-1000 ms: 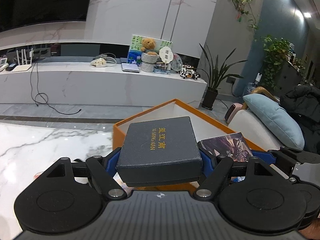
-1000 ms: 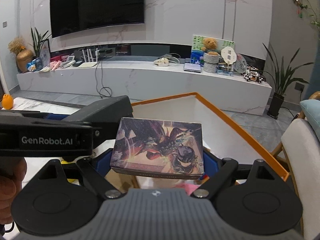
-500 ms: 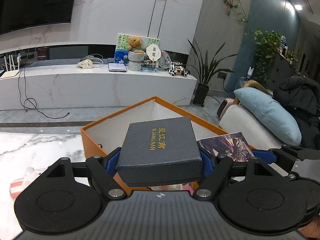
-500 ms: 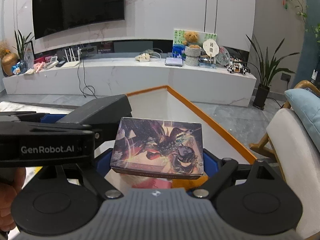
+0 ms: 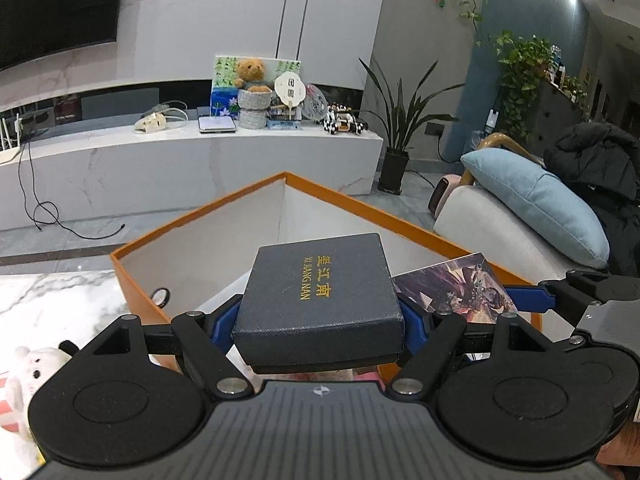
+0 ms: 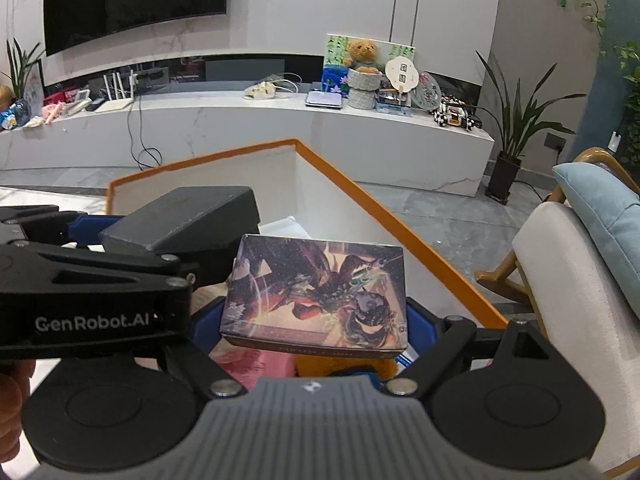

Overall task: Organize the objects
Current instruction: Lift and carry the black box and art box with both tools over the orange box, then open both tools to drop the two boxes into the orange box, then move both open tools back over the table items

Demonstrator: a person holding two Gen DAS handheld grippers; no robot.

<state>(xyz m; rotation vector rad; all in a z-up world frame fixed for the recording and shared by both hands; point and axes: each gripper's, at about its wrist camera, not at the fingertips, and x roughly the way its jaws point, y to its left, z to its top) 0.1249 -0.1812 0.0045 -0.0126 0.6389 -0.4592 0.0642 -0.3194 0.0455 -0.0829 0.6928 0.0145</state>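
Two grippers, left gripper fingers clamped on one dark grey box with gold lettering, right gripper fingers clamped on one art-printed box, both held level, side by side above one open orange-rimmed carton, one white plush toy on marble at left

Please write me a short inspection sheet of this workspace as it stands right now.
Surface: white marble table.
Job's things: dark blue box and illustrated box, both above the open orange box.
Clutter: white plush toy beside the orange box.
Grippers: left claw shut on the dark blue box; right claw shut on the illustrated box.
Cables: black cable on the floor.
Surroundings: TV shelf, potted plant, chair.
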